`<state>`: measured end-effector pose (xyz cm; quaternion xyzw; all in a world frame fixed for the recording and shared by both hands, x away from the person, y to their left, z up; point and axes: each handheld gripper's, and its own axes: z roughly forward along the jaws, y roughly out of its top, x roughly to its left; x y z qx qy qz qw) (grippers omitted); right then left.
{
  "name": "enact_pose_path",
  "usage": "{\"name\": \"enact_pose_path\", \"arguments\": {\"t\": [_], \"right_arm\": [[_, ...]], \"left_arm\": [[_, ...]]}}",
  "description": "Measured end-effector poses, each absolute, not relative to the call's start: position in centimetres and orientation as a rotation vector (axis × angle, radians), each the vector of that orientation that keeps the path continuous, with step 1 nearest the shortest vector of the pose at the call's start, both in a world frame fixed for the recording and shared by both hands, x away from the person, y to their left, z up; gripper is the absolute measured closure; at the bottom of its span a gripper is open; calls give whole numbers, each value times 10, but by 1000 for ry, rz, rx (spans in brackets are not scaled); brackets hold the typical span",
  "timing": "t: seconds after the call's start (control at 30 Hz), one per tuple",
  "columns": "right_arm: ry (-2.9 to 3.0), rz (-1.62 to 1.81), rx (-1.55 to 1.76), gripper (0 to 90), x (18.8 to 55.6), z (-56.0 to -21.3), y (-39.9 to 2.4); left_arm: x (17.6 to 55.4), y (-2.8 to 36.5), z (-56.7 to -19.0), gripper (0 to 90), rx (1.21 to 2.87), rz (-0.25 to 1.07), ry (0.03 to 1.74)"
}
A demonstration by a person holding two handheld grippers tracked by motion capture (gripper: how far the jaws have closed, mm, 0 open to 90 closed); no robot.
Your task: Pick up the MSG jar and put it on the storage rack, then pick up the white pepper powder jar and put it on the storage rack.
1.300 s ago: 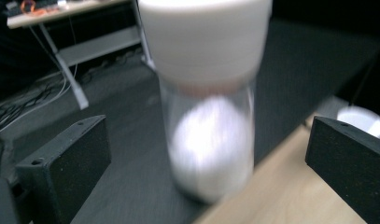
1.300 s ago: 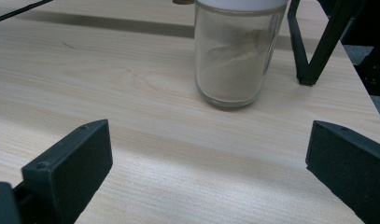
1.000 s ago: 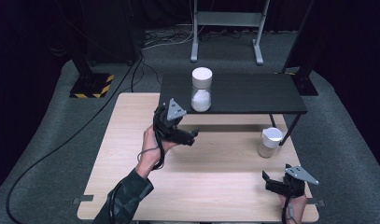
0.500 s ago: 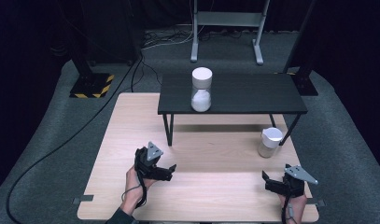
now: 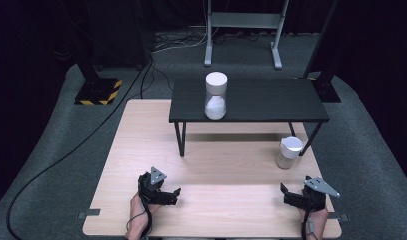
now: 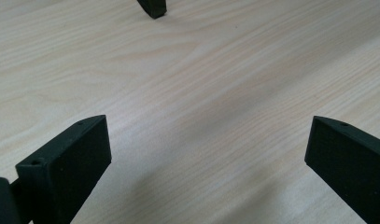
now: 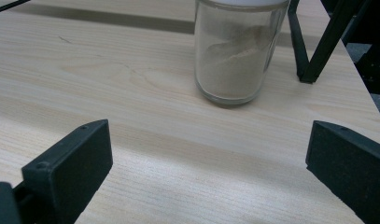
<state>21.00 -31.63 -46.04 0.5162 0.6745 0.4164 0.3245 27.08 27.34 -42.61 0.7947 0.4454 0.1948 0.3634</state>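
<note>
So both grippers are parked low at the near edge of the wooden table [image 5: 141, 145], one at each corner. The left gripper [image 5: 172, 196] sits near the front left with the person's hand wrapped around its handle, jaws spread wide with nothing between them, just bare wood grain in the left gripper view. At the top of that view you can see the foot of a black leg [image 6: 152, 7] standing on the wood.

The right gripper [image 5: 287, 194] is at the front right, jaws also wide apart and empty. Straight ahead of it, a bit off, there's a glass jar with beige powder [image 7: 234, 56] and a white lid, standing upright on the wood just beside the right front leg of the small black table [image 5: 251, 100]. Jar and gripper aren't touching.

That little black table stands on the back half of the wooden one, and on top of it, toward its left end, is a second jar with white powder [image 5: 216, 97], also white-lidded and upright. It's well apart from both grippers.

A black cable [image 5: 66, 155] snakes across the grey carpet on the left.
</note>
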Motion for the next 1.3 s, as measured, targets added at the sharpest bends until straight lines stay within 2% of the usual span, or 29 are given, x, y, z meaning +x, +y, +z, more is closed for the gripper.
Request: {"name": "enact_pose_path", "arguments": {"t": [0.43,0.6,1.3], "right_arm": [[1781,1087,1353,0,212,-459,-316],[1779,1083,1357,0,212,-459,-316],[1756,1079,1363,0,210,-460,-314]], "left_arm": [[266,285,-441,3,1999,505,1185],[274,276,-437,2,2076,507,1191],[275,276,-437,2,2077,504,1185]]}}
